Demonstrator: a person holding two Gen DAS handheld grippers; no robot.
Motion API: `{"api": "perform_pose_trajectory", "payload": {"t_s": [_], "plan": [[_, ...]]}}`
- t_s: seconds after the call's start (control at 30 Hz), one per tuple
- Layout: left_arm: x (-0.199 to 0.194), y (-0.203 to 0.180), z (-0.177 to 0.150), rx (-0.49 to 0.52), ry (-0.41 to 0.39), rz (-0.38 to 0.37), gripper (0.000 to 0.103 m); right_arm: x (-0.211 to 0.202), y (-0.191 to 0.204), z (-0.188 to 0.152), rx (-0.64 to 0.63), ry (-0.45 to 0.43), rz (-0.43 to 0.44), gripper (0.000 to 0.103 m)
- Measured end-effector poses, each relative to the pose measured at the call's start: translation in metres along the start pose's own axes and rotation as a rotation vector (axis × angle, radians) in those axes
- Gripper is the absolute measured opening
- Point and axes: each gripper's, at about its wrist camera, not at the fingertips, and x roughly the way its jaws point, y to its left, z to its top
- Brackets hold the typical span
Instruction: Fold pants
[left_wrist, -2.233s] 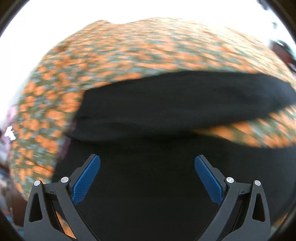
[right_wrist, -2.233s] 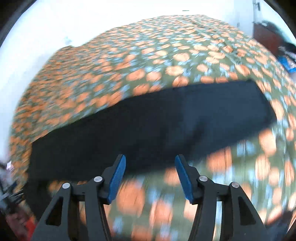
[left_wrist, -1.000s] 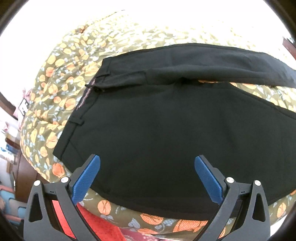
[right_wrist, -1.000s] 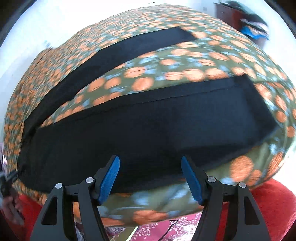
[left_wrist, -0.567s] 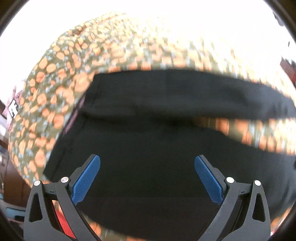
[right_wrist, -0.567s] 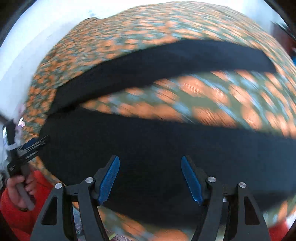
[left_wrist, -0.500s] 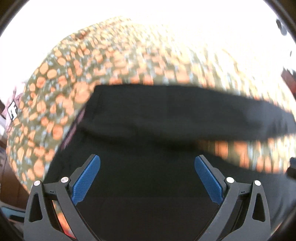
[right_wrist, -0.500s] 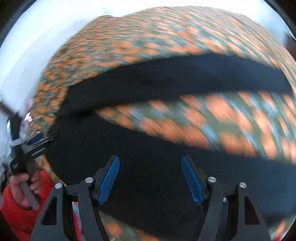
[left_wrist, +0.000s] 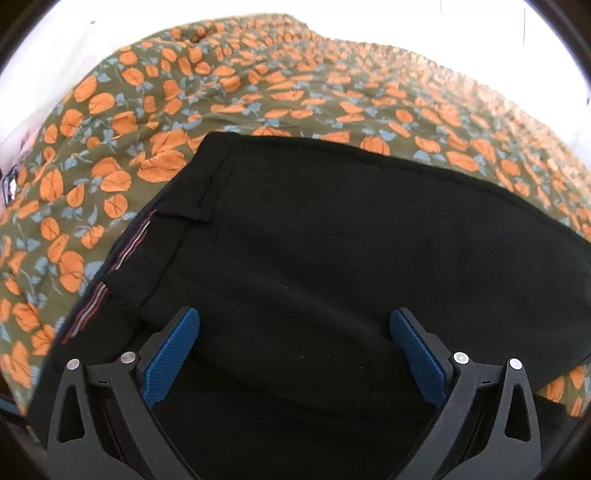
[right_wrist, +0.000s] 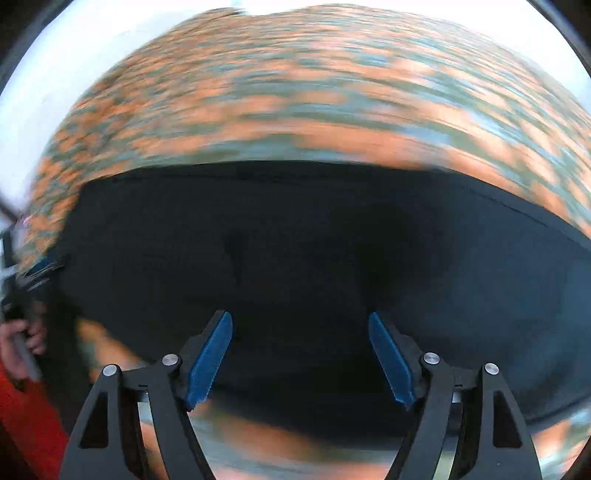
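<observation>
Black pants (left_wrist: 332, 258) lie flat on a floral bedspread (left_wrist: 221, 96). The waistband with its striped inner lining (left_wrist: 129, 243) is at the left of the left wrist view. One leg lies on top of the other. My left gripper (left_wrist: 295, 328) is open and empty, just above the pants near the waist. My right gripper (right_wrist: 300, 332) is open and empty over the pants (right_wrist: 295, 240) further along the legs. The right wrist view is blurred by motion.
The olive bedspread with orange flowers (right_wrist: 314, 103) covers the whole bed. A white wall stands behind it. The person's hand (right_wrist: 22, 343) with the other gripper handle and a red sleeve (right_wrist: 26, 424) show at the left edge of the right wrist view.
The two pant legs, spread apart a second ago with bedspread between them, now lie one over the other. Both grippers stay open and have moved closer to the fabric.
</observation>
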Motion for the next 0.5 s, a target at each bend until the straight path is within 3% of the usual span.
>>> {"api": "perform_pose_trajectory", "payload": {"t_s": [0.03, 0.1, 0.17, 0.23, 0.27, 0.37, 0.5], "plan": [[0.0, -0.002, -0.002, 0.007, -0.013, 0.009, 0.103, -0.014, -0.034, -0.004, 0.056, -0.024, -0.018, 0.06], [0.001, -0.006, -0.007, 0.019, -0.032, 0.027, 0.103, -0.046, -0.109, -0.016, 0.187, -0.054, -0.161, 0.062], [0.003, -0.006, -0.008, 0.016, -0.039, 0.025, 0.103, -0.074, -0.177, -0.026, 0.302, -0.012, -0.371, 0.063], [0.005, -0.005, -0.008, 0.007, -0.04, 0.015, 0.103, -0.089, -0.206, -0.025, 0.31, 0.01, -0.432, 0.063], [0.006, -0.004, -0.008, 0.005, -0.04, 0.01, 0.103, -0.098, -0.215, -0.018, 0.304, -0.005, -0.449, 0.063], [0.007, -0.004, -0.009, 0.002, -0.043, 0.005, 0.103, -0.105, -0.227, 0.005, 0.352, -0.088, -0.351, 0.063], [0.008, -0.004, -0.009, 0.003, -0.044, 0.009, 0.103, -0.08, -0.236, 0.026, 0.409, -0.081, -0.309, 0.063]]}}
